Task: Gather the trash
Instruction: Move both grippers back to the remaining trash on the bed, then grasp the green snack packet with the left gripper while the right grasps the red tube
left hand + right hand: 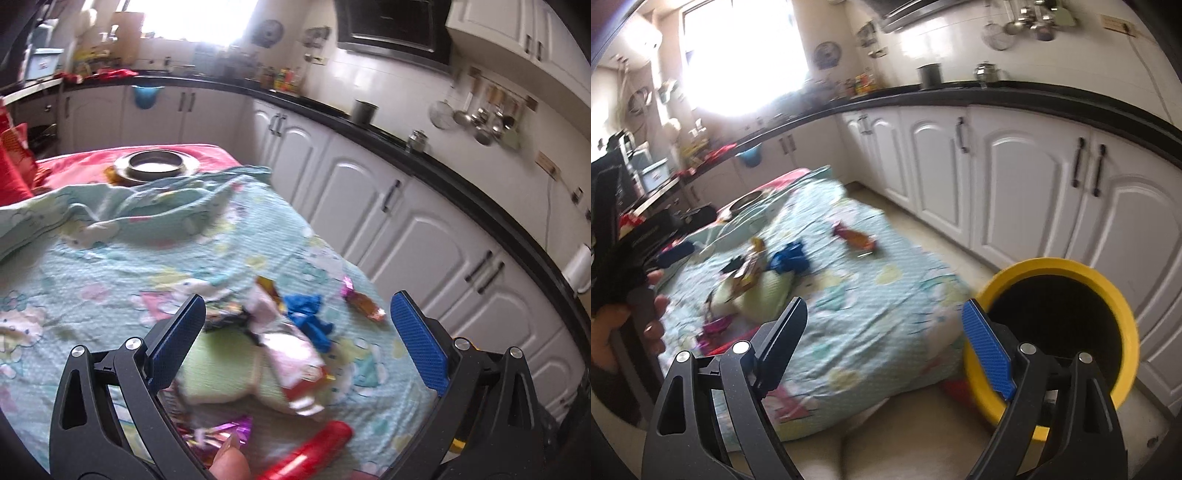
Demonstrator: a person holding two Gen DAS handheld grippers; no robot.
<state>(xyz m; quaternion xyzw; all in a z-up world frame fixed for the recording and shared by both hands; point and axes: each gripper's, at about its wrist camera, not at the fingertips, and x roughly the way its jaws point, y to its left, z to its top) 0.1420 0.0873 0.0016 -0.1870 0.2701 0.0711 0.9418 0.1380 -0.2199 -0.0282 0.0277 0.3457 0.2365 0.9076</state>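
My trash lies scattered on the cartoon-print cloth: crumpled blue scrap, orange-gold candy wrapper, red tube, purple foil. Yellow-rimmed bin stands alongside.

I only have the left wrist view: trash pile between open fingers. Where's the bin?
Observer: The yellow bin stands on the floor past the table's near corner, by the white cabinets.
Operator: Is the right gripper carrying anything?
Observer: No, the right gripper is open and empty, beside the bin's rim.
Operator: Anything in the bin?
Observer: Its inside looks dark; I cannot tell.
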